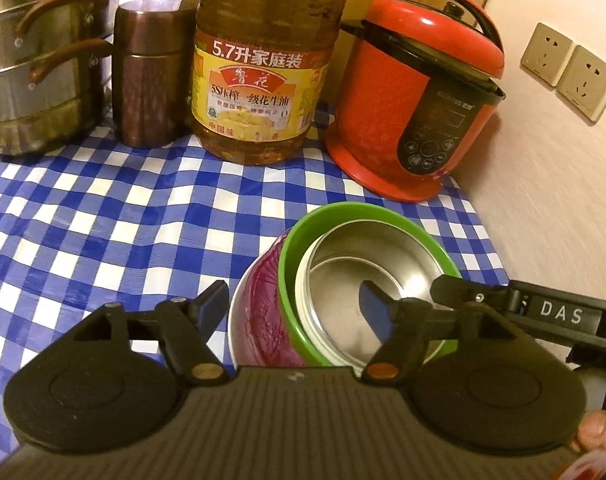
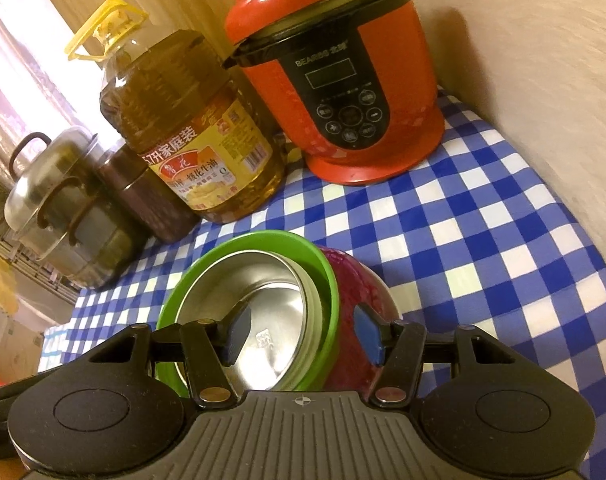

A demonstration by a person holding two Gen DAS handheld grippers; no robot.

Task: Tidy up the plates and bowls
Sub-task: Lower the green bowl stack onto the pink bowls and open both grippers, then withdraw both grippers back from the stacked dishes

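So the bowls (image 2: 263,312) sit nested, tilted, just ahead of both; right gripper (image 2: 303,336) straddles the rim, left gripper (image 1: 295,304) open, empty.

Standing along the back of a blue checked tablecloth (image 1: 103,208): steel steamer pot (image 1: 35,68), copper canister (image 1: 149,76), oil jug (image 1: 263,72), red cooker (image 1: 415,96); wall sockets (image 1: 567,70) showing right.

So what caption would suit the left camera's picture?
Nested bowls on a checked cloth, between open left jaws, oil jug and red cooker behind.
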